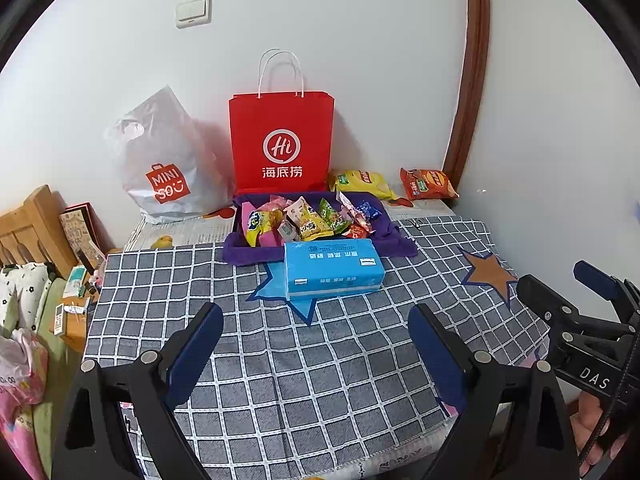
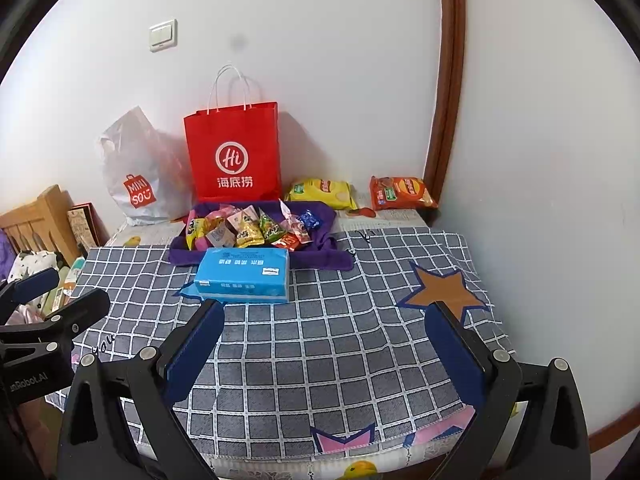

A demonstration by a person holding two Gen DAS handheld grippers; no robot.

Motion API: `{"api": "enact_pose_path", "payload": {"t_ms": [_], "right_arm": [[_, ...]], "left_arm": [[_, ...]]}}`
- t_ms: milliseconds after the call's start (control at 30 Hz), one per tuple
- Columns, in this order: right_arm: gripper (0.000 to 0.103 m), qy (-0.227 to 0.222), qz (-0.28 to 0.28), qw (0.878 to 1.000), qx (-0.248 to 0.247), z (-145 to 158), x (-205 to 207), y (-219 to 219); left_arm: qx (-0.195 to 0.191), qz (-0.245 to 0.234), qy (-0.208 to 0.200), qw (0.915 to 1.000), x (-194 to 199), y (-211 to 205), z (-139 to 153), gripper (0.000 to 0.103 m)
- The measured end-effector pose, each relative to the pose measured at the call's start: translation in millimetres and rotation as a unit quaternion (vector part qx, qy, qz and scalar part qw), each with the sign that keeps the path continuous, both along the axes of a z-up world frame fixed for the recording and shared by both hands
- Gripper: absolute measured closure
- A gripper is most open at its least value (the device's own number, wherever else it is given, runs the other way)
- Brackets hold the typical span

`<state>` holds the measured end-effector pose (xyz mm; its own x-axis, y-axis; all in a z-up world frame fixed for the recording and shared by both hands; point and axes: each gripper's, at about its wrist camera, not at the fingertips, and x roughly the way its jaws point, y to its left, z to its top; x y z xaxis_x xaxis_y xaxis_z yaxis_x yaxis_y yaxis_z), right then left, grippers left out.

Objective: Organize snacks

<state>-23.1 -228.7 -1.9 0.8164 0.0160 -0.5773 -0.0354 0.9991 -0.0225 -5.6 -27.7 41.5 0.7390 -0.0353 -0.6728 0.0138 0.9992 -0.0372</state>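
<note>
A purple tray (image 1: 240, 250) (image 2: 178, 252) holds several small snack packets (image 1: 310, 218) (image 2: 250, 230) at the back of the checked table. A yellow chip bag (image 1: 362, 182) (image 2: 324, 192) and an orange chip bag (image 1: 428, 184) (image 2: 400, 192) lie behind it by the wall. My left gripper (image 1: 316, 332) is open and empty above the table's front. My right gripper (image 2: 328, 328) is open and empty beside it; it also shows in the left wrist view (image 1: 568, 284).
A blue tissue pack (image 1: 332, 266) (image 2: 244, 276) lies in front of the tray. A red paper bag (image 1: 282, 144) (image 2: 234, 156) and a grey plastic bag (image 1: 168, 168) (image 2: 138, 176) stand against the wall. A wooden bed frame (image 1: 32, 228) and clutter sit left of the table.
</note>
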Motion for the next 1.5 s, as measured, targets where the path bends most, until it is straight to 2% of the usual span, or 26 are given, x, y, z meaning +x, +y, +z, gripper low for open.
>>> {"api": "enact_pose_path", "payload": {"t_ms": [1500], "right_arm": [[0.004,-0.005,-0.001,1.0,0.005,2.0,-5.3,-1.7]], "left_arm": [[-0.006,0.009,-0.001,0.9999,-4.9,0.9,3.3,0.01]]}}
